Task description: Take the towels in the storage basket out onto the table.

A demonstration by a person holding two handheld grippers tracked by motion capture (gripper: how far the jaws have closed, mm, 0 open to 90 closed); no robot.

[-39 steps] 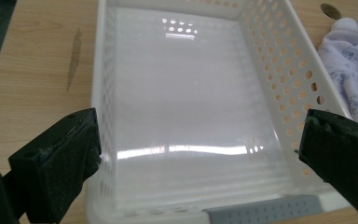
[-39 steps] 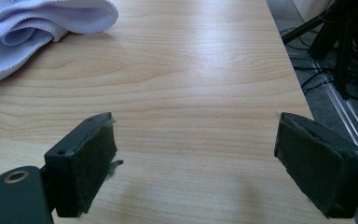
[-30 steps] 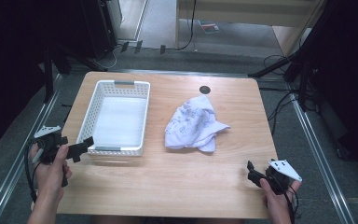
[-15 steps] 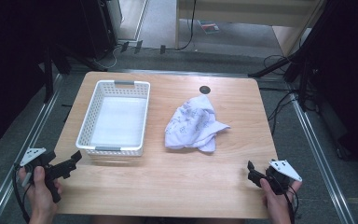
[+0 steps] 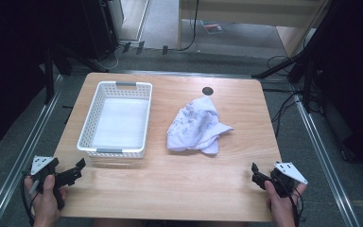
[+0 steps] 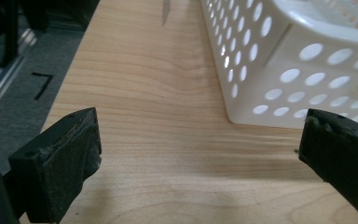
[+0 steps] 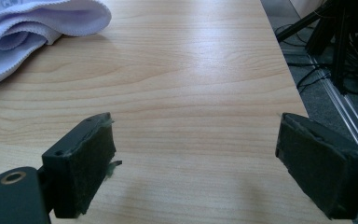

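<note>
A crumpled white cloth (image 5: 196, 126) with a faint print lies on the wooden table (image 5: 179, 179), right of centre; its edge appears at the top left of the right gripper view (image 7: 32, 28). A white perforated basket (image 5: 117, 118) stands empty on the left half, and its near corner (image 6: 279, 60) rises just ahead of the left gripper's jaws. My left gripper (image 5: 78, 169) is open at the table's near-left corner, low over the wood, holding nothing. My right gripper (image 5: 256, 173) is open near the front right edge, also empty.
A small dark round hole (image 5: 208, 91) sits in the tabletop behind the cloth. Metal rails (image 5: 28, 142) run along both sides of the table, with cables (image 5: 283, 104) on the floor to the right. A bare strip of wood lies between basket and cloth.
My left gripper has dropped back and to the left, from beside the basket's near-left corner toward the table's front-left corner. The right gripper has stayed put.
</note>
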